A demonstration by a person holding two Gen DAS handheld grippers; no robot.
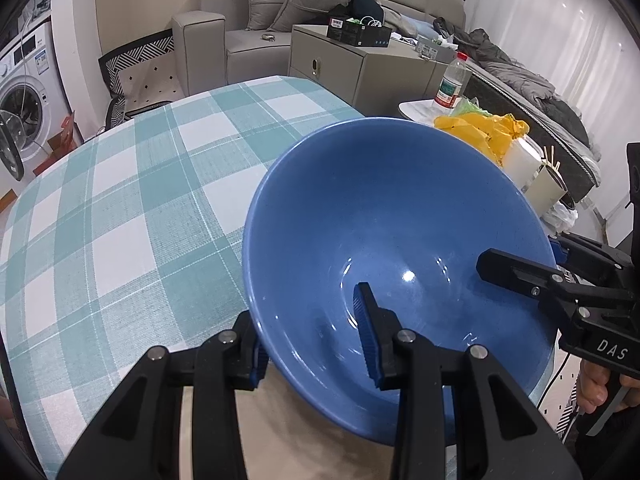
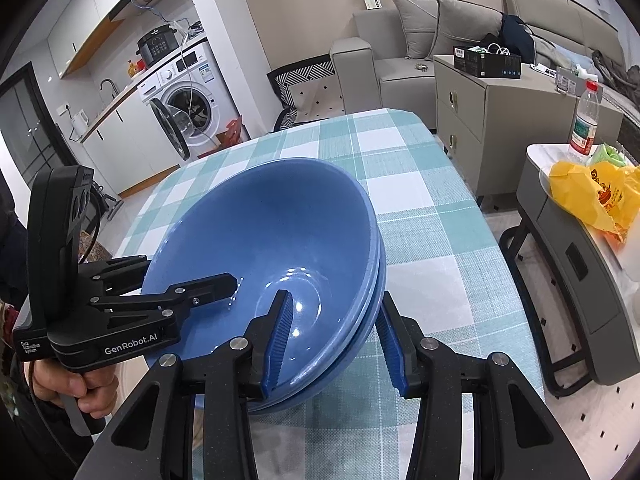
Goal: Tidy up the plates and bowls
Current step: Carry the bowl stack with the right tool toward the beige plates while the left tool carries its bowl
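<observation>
A stack of blue bowls [image 1: 400, 216] is held tilted over the near edge of the checked table [image 1: 140, 200]. The stack shows at least two nested rims in the right wrist view [image 2: 272, 232]. My left gripper [image 1: 312, 344] is shut on the stack's near rim, one finger inside, one outside. My right gripper [image 2: 336, 344] is shut on the opposite rim in the same way. Each gripper shows in the other's view, the right one [image 1: 560, 280] at right, the left one [image 2: 160, 300] at left.
A low side table [image 2: 568, 240] to the right carries a yellow bag [image 2: 596, 192] and a water bottle [image 2: 586, 120]. A grey cabinet [image 2: 480, 120] and a sofa [image 2: 420, 48] stand behind the table. A washing machine [image 2: 188, 100] is at the far left.
</observation>
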